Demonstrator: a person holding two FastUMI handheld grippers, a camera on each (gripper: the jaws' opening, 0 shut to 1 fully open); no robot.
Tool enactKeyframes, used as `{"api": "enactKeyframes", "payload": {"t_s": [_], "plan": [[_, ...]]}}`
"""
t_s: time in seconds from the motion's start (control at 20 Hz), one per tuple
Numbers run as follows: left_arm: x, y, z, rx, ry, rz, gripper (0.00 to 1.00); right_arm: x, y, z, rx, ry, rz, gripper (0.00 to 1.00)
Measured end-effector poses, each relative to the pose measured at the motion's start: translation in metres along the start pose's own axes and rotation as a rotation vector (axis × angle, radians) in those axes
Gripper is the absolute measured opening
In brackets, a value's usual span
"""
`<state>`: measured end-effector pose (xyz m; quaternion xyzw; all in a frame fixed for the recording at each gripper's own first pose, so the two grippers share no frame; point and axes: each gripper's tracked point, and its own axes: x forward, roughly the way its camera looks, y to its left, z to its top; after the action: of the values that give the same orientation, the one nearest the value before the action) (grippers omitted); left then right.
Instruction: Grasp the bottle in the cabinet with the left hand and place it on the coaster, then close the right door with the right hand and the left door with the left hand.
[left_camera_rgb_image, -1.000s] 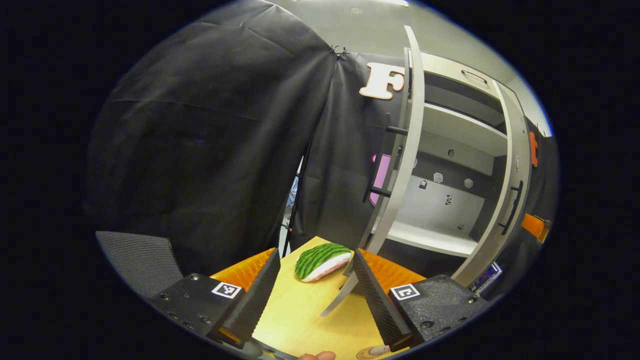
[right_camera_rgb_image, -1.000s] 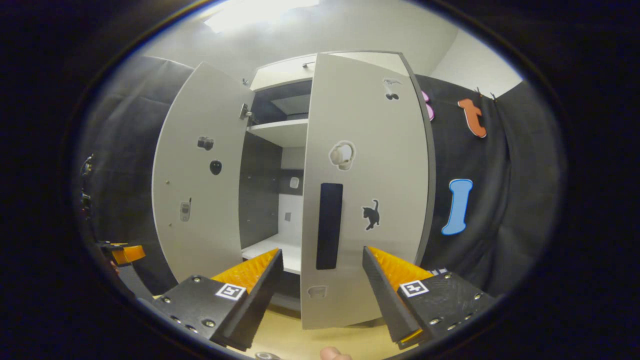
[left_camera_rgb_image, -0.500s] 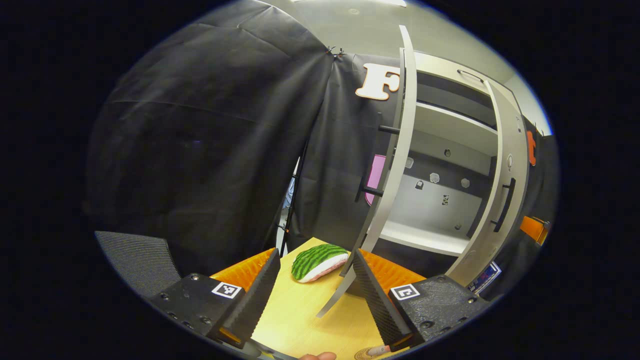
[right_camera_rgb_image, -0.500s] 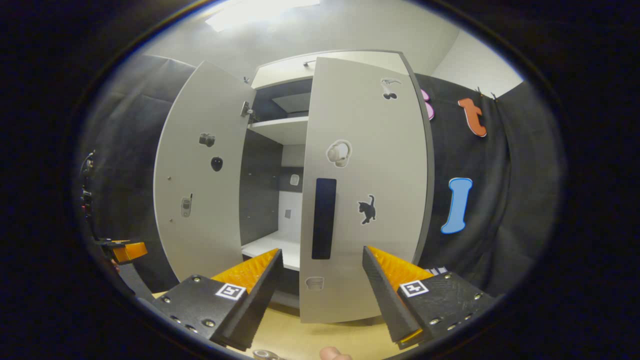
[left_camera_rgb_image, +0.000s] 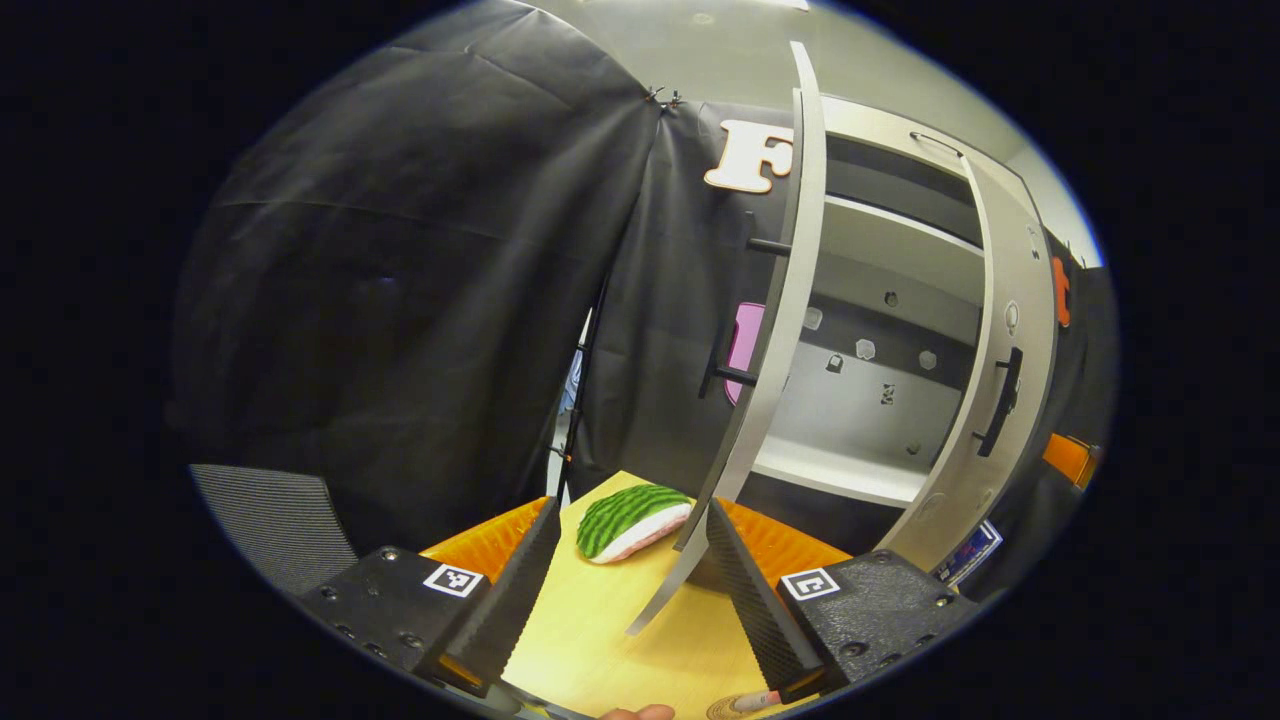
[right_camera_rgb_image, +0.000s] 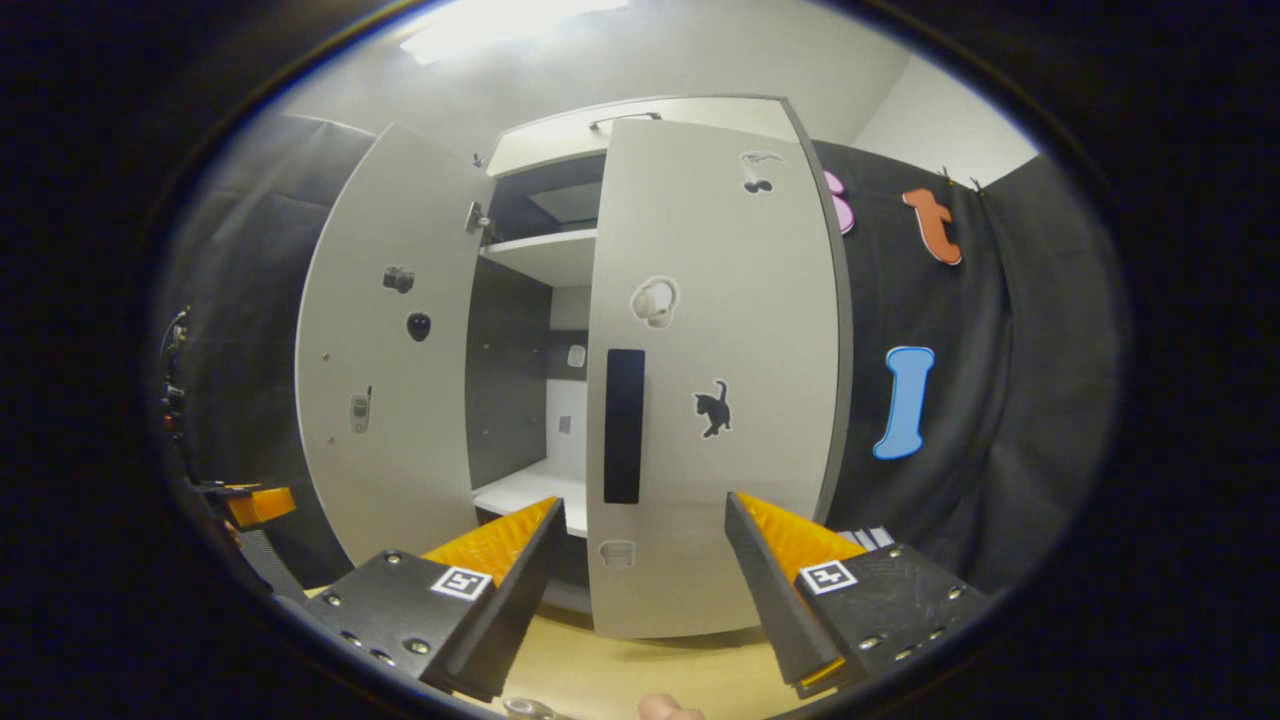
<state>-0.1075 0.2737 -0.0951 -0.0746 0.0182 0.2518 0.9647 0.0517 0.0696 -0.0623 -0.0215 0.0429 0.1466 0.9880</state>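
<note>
Since a second ago the right door (right_camera_rgb_image: 715, 380) has swung further toward the cabinet (right_camera_rgb_image: 545, 260), so the gap between it and the left door (right_camera_rgb_image: 385, 350) is narrower, and in my right gripper view it now sits more squarely ahead of my right claw (right_camera_rgb_image: 640, 590). That claw is spread wide and pinches nothing; the door's lower edge stands just beyond and between its fingers (right_camera_rgb_image: 770, 580), though I cannot tell whether they touch it. The door's dark handle (right_camera_rgb_image: 624, 425) runs upright, above the gap in the claw and a little toward its left finger. Beyond the door's left edge I see the cabinet's white shelf (right_camera_rgb_image: 530, 490), and the left door hangs wide open up and to the left of the claw.

My left claw (left_camera_rgb_image: 630, 590) is spread too, holding nothing, low over the yellow desk (left_camera_rgb_image: 600, 630). In the left gripper view the left door (left_camera_rgb_image: 770, 370) comes to me edge-on, rising just ahead of the claw's right finger. A green striped watermelon slice toy (left_camera_rgb_image: 632, 520) lies on the desk just past the claw's gap, beside the door's foot. Further right, past that door, the right door (left_camera_rgb_image: 1000, 380) stands nearly closed. At the very bottom, by the right finger, a round edge of the coaster (left_camera_rgb_image: 725, 708) peeks in with something on it; I cannot tell if it is the bottle.
</note>
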Motion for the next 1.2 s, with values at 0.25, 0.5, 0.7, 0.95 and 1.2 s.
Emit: {"api": "enactKeyframes", "payload": {"t_s": [0.25,0.5,0.7,0.95,1.2], "plan": [[0.005,-0.003,-0.004,0.007,0.010,-0.003,0.93,0.001,-0.006,-0.003,0.004,0.006,-0.013,0.93],[0.010,-0.005,-0.008,0.009,0.025,-0.005,0.99,0.003,-0.010,-0.006,0.008,0.013,-0.020,0.93],[0.017,-0.005,-0.012,0.004,0.036,-0.002,0.87,0.005,-0.013,-0.009,0.007,0.018,-0.026,0.93],[0.040,0.007,-0.010,0.037,0.047,0.043,0.93,0.001,-0.028,-0.012,-0.002,0.019,-0.063,0.93],[0.074,0.028,-0.013,0.115,0.087,0.119,0.93,-0.002,-0.053,-0.022,0.000,0.039,-0.124,0.93]]}}
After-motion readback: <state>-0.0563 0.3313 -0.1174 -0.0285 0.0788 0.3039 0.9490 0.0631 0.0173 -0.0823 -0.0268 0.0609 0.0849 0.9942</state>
